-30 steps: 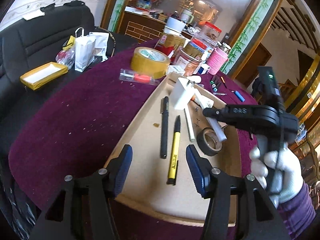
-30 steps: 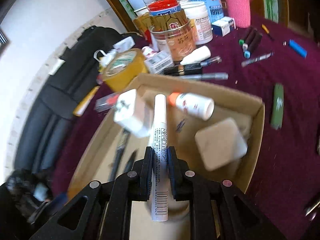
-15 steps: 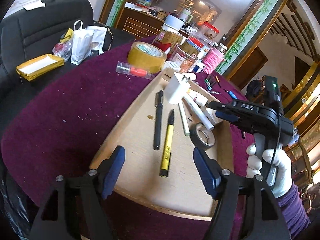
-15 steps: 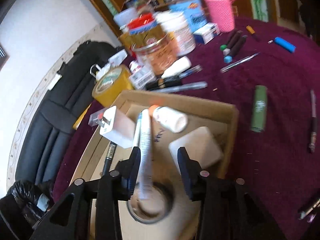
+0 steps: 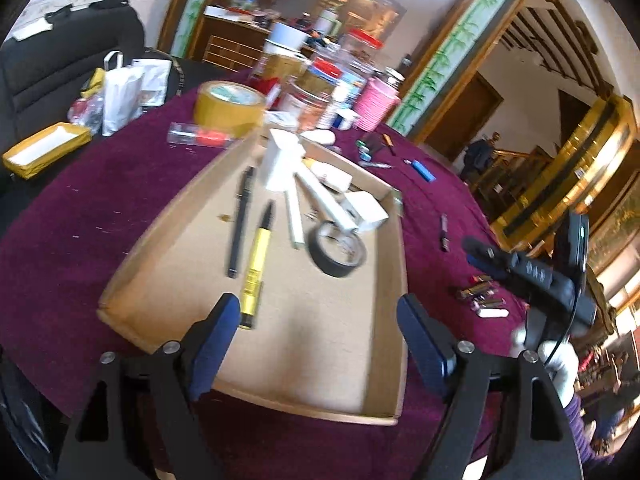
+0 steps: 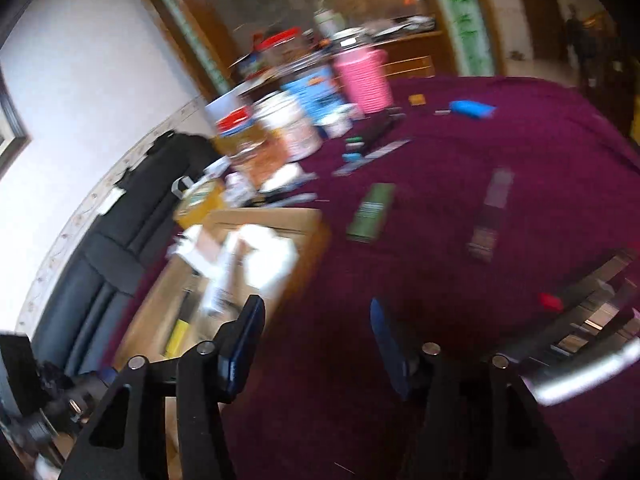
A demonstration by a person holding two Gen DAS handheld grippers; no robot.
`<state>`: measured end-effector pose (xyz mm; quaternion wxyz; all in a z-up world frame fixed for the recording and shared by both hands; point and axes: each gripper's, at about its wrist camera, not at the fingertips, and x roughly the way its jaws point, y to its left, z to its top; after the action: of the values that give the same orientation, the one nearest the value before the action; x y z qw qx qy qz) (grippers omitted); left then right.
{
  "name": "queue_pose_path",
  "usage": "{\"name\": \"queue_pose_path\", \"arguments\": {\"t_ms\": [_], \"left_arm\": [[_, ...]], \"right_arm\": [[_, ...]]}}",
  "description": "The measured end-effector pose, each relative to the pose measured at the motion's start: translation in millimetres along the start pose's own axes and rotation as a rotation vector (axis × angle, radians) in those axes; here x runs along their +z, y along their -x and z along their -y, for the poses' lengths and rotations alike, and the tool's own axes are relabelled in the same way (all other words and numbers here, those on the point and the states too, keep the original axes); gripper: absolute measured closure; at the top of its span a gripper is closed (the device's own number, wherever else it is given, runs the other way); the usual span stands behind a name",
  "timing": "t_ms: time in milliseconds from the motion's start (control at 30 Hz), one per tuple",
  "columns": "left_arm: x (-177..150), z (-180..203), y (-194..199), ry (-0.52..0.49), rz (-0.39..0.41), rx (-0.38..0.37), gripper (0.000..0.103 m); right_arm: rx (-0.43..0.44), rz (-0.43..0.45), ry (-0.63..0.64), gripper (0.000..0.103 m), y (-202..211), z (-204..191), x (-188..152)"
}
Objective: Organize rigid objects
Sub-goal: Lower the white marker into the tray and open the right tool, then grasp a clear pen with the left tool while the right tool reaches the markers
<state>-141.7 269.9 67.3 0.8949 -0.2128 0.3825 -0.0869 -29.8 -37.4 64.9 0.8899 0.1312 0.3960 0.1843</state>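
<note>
A shallow cardboard tray (image 5: 396, 264) lies on the purple cloth. In it are a black pen (image 5: 240, 220), a yellow marker (image 5: 256, 268), a white marker (image 5: 324, 200), a black tape roll (image 5: 338, 250), a white adapter (image 5: 282, 160) and a white block (image 5: 366, 212). My left gripper (image 5: 320, 344) is open and empty over the tray's near end. My right gripper (image 6: 316, 344) is open and empty over the cloth, right of the tray (image 6: 312, 232); it shows in the left wrist view (image 5: 476, 248). The right wrist view is blurred.
Loose on the cloth: a green stick (image 6: 372, 212), a blue lighter (image 5: 424, 170), small batteries and a stick (image 5: 480, 296), a dark pen (image 6: 490, 216). Jars, a pink cup (image 5: 376, 106) and yellow tape (image 5: 230, 106) stand behind the tray. A black sofa (image 5: 60, 52) is at left.
My right gripper opened, left the white marker in the tray across the tape roll, and swung right over the cloth. My left gripper opened wider and drew back a little.
</note>
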Motion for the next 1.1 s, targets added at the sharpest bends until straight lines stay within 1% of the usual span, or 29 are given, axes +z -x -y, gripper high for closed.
{"name": "queue_pose_path", "arguments": {"t_ms": [67, 133, 200, 233, 333, 400, 500, 567, 700, 733, 800, 833, 867, 933, 1000, 1100], "left_arm": [[-5, 13, -7, -0.021, -0.026, -0.024, 0.023], [-10, 25, -13, -0.042, -0.048, -0.047, 0.023], [-15, 38, -17, -0.064, -0.066, -0.063, 0.023], [-17, 44, -19, -0.077, -0.074, -0.072, 0.023], [-25, 68, -26, -0.126, -0.102, -0.093, 0.023], [-28, 79, -30, -0.147, -0.117, -0.096, 0.023], [-34, 92, -34, -0.172, -0.134, -0.096, 0.023], [-38, 100, -36, -0.187, -0.145, -0.095, 0.023], [-43, 109, -37, -0.207, -0.156, -0.084, 0.023], [-44, 111, -38, -0.212, -0.159, -0.08, 0.023], [-45, 114, -38, -0.22, -0.162, -0.072, 0.023], [-45, 115, -39, -0.222, -0.164, -0.07, 0.023], [-45, 116, -41, -0.224, -0.167, -0.068, 0.023], [-45, 118, -43, -0.229, -0.172, -0.069, 0.023], [-47, 123, -47, -0.24, -0.183, -0.069, 0.023], [-50, 128, -53, -0.257, -0.2, -0.073, 0.023]], "right_arm": [[-0.033, 0.018, -0.054, 0.041, 21, 34, -11], [-0.085, 0.044, -0.131, 0.041, 47, 76, -21], [-0.13, 0.065, -0.192, 0.04, 65, 108, -27], [-0.16, 0.079, -0.244, 0.04, 77, 131, -30], [-0.195, 0.103, -0.334, 0.04, 93, 167, -32], [-0.207, 0.103, -0.359, 0.04, 96, 184, -28], [-0.195, 0.09, -0.381, 0.04, 87, 193, -18], [-0.185, 0.063, -0.39, 0.04, 73, 201, -9], [-0.227, 0.023, -0.438, 0.039, 43, 220, 7], [-0.246, 0.041, -0.422, 0.039, 40, 220, 12], [-0.275, 0.004, -0.362, 0.038, 22, 210, 26], [-0.29, 0.002, -0.336, 0.038, 18, 206, 30], [-0.289, -0.017, -0.305, 0.038, 9, 199, 35], [-0.308, -0.02, -0.253, 0.041, -2, 186, 40], [-0.287, -0.039, -0.217, 0.044, -12, 173, 43], [-0.281, -0.051, -0.185, 0.044, -23, 159, 42]]}}
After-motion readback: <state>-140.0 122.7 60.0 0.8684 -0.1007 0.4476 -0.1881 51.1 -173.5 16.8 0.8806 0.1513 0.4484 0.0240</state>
